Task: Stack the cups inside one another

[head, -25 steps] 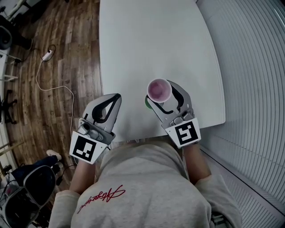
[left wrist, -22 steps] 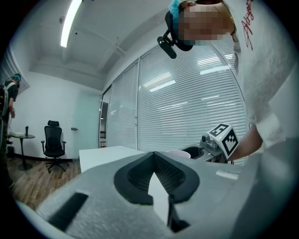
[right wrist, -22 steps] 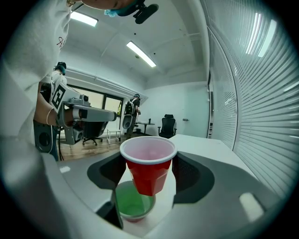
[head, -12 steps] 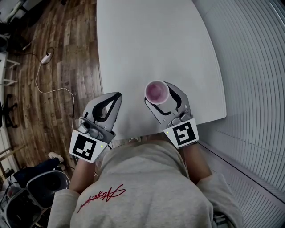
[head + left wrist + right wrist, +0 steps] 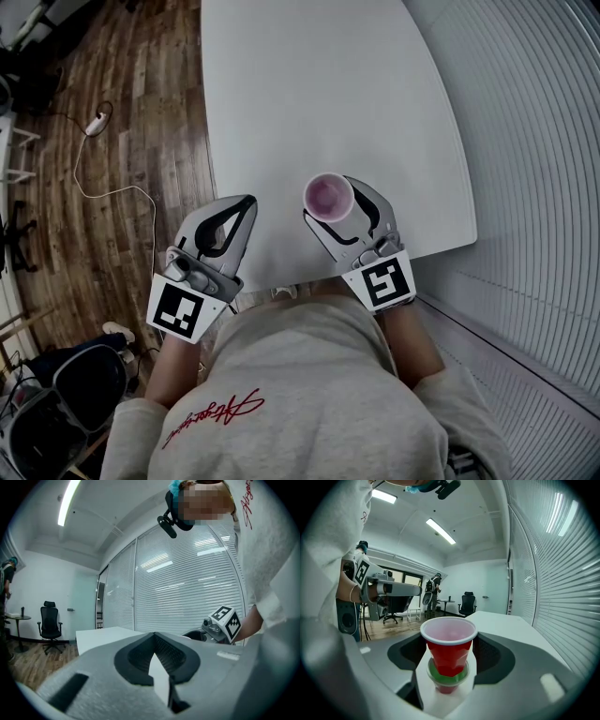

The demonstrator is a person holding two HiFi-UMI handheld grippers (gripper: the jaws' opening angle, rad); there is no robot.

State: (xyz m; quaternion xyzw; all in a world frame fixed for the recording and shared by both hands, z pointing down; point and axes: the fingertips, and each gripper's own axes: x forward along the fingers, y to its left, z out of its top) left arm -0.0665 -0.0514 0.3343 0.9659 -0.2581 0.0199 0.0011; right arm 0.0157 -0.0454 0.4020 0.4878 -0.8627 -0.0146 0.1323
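The fingers (image 5: 499,656) of your right gripper (image 5: 330,199) hold a red cup (image 5: 449,651) sitting inside a green cup (image 5: 439,674). Your left gripper (image 5: 248,202) is closed tight, with nothing in it.

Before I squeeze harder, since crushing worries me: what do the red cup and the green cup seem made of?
The red cup looks like thin plastic: glossy red wall, pale inside, rolled rim. The green cup is probably the same; only its shiny, slightly translucent rim shows.
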